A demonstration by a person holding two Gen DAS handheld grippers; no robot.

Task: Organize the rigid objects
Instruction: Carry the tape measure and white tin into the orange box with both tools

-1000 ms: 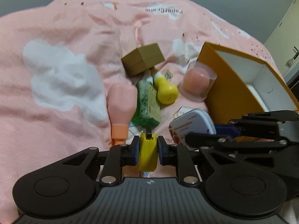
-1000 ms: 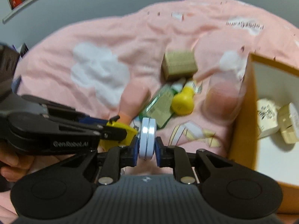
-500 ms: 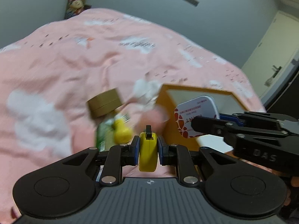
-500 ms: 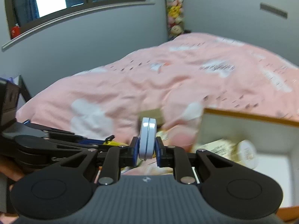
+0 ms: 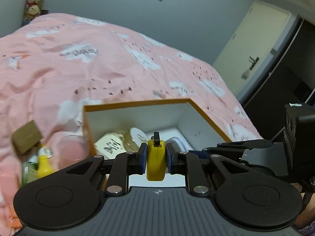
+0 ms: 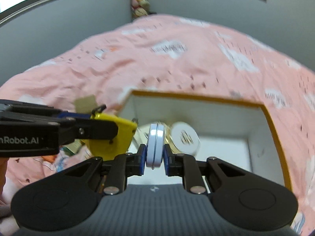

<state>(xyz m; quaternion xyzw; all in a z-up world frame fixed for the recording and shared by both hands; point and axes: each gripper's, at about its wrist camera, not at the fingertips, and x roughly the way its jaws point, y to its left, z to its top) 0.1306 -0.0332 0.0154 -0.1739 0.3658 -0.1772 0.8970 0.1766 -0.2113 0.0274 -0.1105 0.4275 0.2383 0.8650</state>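
My left gripper (image 5: 156,158) is shut on a yellow tape measure (image 5: 156,160), held edge-on above the near side of an orange-rimmed white box (image 5: 137,104). My right gripper (image 6: 155,153) is shut on a white tin (image 6: 155,147), also edge-on over the box (image 6: 196,97). In the right wrist view the left gripper (image 6: 116,130) comes in from the left with the tape measure (image 6: 110,135). Inside the box lie a round white jar (image 6: 185,137) and a cream labelled jar (image 5: 110,144).
Left of the box on the pink bedcover (image 5: 59,74) lie a brown cardboard box (image 5: 26,136), a yellow bulb-shaped bottle (image 5: 44,165), a clear pink cup (image 5: 70,149) and a green packet (image 5: 27,172). A door (image 5: 252,49) and dark cabinet stand at the right.
Both grippers have risen and swung right from the pile of objects to above the box, each keeping its object. The box interior now fills the middle of both views.
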